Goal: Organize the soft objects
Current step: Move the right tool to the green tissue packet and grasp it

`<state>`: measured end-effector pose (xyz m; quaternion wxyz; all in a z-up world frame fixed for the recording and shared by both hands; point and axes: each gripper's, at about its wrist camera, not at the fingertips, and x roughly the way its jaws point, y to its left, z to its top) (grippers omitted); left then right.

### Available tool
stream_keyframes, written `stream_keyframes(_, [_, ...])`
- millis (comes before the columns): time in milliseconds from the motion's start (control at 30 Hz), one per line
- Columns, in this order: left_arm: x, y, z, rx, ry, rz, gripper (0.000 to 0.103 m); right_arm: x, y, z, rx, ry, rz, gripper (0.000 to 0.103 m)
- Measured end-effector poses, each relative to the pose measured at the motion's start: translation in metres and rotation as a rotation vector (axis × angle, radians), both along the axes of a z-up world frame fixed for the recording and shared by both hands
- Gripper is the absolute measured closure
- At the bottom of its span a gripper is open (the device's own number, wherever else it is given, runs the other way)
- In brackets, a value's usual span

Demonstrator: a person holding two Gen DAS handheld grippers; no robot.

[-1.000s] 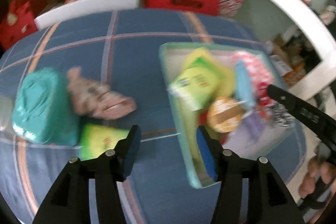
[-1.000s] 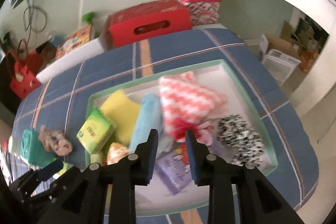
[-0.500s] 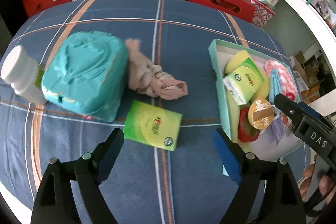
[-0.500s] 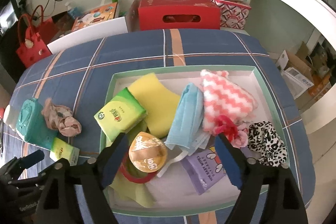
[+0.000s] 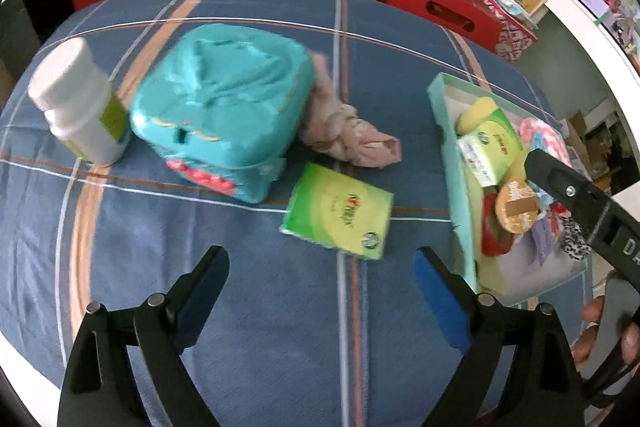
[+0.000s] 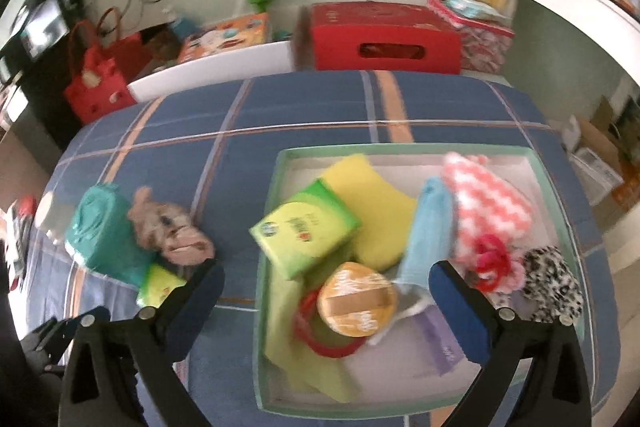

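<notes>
1. Left gripper (image 5: 320,277): fingers wide apart, empty, over bare blue plaid cloth (image 5: 260,307).
2. Right gripper (image 6: 326,291): fingers spread, empty, above the green tray (image 6: 262,307).
3. Tissue pack (image 5: 337,211): flat, glossy, beside the tray's edge.
4. Pink rag (image 5: 344,133): crumpled, partly behind the teal wipes pack (image 5: 224,115).
5. Tray contents: blurred, overlapping.

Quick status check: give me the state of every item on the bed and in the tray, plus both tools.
left tool: open, empty
right tool: open, empty, over tray
tray: open-topped, holding several soft items
green tissue pack: flat on cloth, outside tray
pink cloth: crumpled, outside tray, beside teal pack
teal pack: outside tray
white bottle: upright, capped
second green tissue pack: in tray, tilted on yellow sponge
</notes>
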<state>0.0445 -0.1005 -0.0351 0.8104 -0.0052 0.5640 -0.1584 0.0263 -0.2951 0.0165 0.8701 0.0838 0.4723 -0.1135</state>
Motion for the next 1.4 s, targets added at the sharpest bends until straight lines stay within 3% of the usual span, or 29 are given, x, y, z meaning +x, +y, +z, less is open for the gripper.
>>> stream_keyframes(333, [0.005,0.042,-0.002,0.048,-0.014,0.128,0.01,0.01,0.04,-0.01,0.097,0.024,0.172,0.0])
stream_keyframes(633, [0.016,0.078,-0.009,0.098,-0.01,0.204,0.01,0.017,0.068,-0.027,0.09,0.082,0.287,0.0])
stream_keyframes(1100, [0.051,0.124,-0.034,0.105,0.076,0.313,0.01,0.035,0.11,-0.066,0.05,0.185,0.368,0.0])
stream_keyframes(1400, [0.061,0.132,-0.04,0.114,0.087,0.316,0.01,0.044,0.116,-0.089,0.022,0.218,0.362,0.0])
